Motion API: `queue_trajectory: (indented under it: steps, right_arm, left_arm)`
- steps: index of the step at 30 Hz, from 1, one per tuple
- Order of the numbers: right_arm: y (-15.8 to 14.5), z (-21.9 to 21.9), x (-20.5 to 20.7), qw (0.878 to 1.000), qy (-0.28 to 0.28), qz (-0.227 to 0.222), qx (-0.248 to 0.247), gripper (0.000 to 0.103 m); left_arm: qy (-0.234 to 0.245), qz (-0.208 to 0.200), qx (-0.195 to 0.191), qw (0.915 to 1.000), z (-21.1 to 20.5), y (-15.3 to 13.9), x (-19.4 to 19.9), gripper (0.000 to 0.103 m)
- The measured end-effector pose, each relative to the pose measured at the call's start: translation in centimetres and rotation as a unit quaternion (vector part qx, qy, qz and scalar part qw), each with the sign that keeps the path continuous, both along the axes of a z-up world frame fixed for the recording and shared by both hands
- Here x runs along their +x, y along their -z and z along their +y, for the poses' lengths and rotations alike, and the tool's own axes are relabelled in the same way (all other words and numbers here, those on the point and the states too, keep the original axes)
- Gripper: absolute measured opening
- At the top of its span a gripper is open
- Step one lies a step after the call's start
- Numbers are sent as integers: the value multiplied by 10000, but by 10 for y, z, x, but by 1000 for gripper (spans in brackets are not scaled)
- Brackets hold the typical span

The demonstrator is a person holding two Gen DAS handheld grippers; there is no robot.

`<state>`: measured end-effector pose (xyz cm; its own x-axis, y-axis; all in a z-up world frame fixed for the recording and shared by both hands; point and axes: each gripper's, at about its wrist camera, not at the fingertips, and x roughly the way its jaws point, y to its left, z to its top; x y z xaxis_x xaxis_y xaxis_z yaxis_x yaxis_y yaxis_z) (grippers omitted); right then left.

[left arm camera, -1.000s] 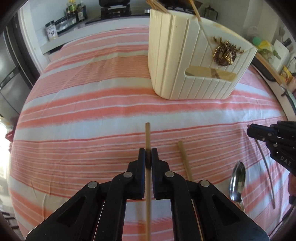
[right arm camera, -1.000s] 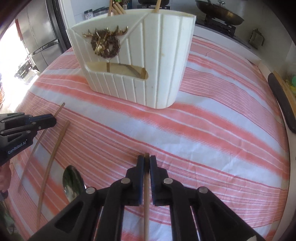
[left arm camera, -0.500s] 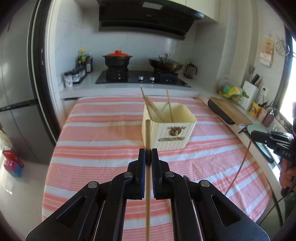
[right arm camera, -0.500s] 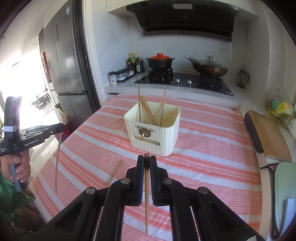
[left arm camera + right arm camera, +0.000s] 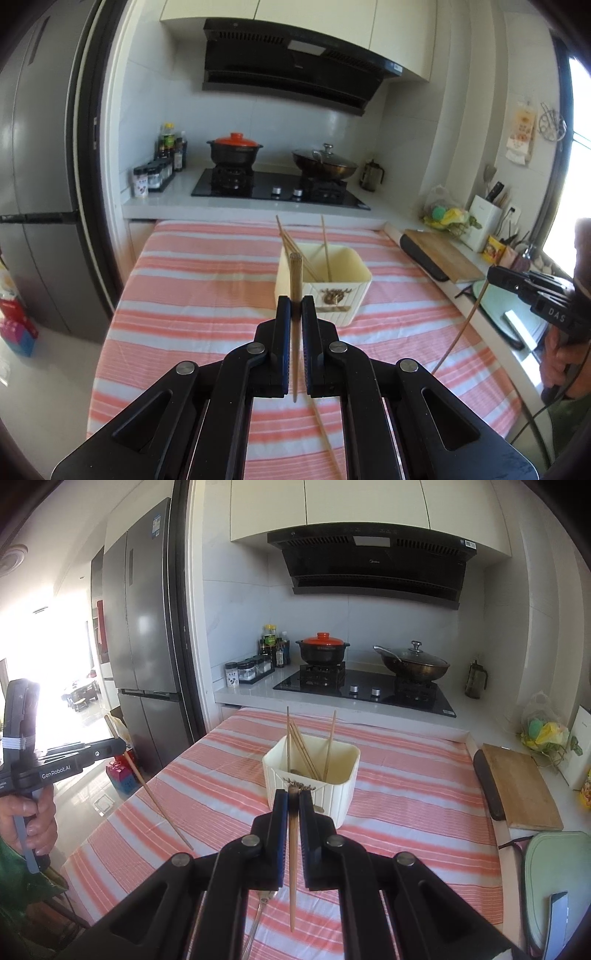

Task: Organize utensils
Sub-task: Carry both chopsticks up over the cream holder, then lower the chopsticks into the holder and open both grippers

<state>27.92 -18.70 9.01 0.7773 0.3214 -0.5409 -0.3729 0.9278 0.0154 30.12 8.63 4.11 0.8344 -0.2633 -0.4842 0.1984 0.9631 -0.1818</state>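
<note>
My left gripper [image 5: 295, 306] is shut on a wooden chopstick [image 5: 295, 273] and holds it high above the striped table. It also shows in the right wrist view [image 5: 120, 744]. My right gripper [image 5: 293, 799] is shut on another chopstick [image 5: 292, 867], also raised; it shows at the right in the left wrist view [image 5: 491, 273]. The cream utensil holder [image 5: 332, 291] stands mid-table with several chopsticks in it, ahead of and below both grippers. It also shows in the right wrist view [image 5: 343, 775]. One chopstick [image 5: 325, 432] lies on the cloth. A metal utensil handle [image 5: 255, 923] lies below my right gripper.
A stove [image 5: 277, 184] with a pot and a wok stands on the counter behind the table. A fridge [image 5: 144, 627] is at the left. A wooden cutting board [image 5: 517, 786] and a green board [image 5: 554, 886] lie along the right counter.
Both grippers have risen higher and pulled back from the table, each still holding its chopstick. The holder now looks smaller and farther away.
</note>
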Motion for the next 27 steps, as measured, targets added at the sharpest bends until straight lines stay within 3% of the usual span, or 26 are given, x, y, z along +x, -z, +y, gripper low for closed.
queue_trajectory:
  steps: [4,9,13,16,19,22,27]
  right_arm:
    - [-21,2,22,9994,129,-281,125,6]
    - [-59,8,58,9944,334,-929,371,6]
    - [-74,14,93,9882,543,-1337,518,6]
    - [-68,17,122,9843,694,-1529,546,6]
    - [-47,18,154,9854,807,-1425,467,6]
    - [-20,18,184,9901,854,-1047,370,6]
    - [27,23,226,9970,763,-50,147,6]
  left_arm:
    - [-78,-300,-105,9995,-5,-31,22,3]
    - [-345,-1015,-187,9941,-17,-73,57,3]
    - [-531,-1109,-327,9919,-29,-77,100,3]
    - [-590,-918,-370,9933,-38,-62,136,3]
    - [-636,-589,-368,9956,-45,-36,169,3]
    - [-660,-155,-338,9971,-51,-7,199,3]
    - [-430,652,-141,9968,-66,35,235,4]
